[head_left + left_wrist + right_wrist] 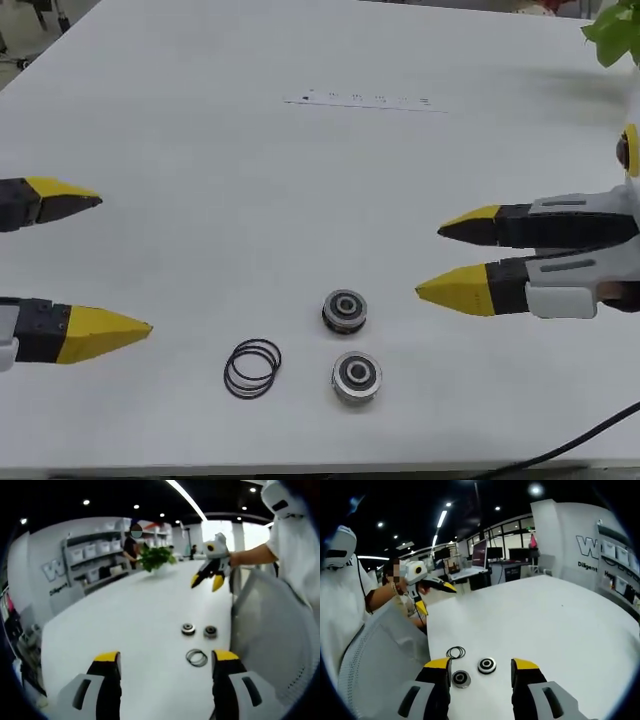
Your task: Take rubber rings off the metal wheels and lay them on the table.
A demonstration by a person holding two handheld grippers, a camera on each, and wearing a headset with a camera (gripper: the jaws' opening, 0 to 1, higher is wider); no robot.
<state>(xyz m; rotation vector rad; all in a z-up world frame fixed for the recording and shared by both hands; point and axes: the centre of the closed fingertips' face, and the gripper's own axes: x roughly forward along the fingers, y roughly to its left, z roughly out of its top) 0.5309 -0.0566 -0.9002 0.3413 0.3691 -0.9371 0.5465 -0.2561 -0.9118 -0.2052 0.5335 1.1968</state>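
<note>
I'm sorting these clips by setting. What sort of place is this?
Probably an open-plan workshop or lab-style office: a long white table serves as the bench, shelves of storage bins line a wall, and desks with monitors stand further back under ceiling spotlights.

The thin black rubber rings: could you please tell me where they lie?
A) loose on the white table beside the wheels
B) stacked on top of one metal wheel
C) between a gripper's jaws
A: the thin black rubber rings lie flat on the white table, just apart from the nearer round metal wheel.
</note>
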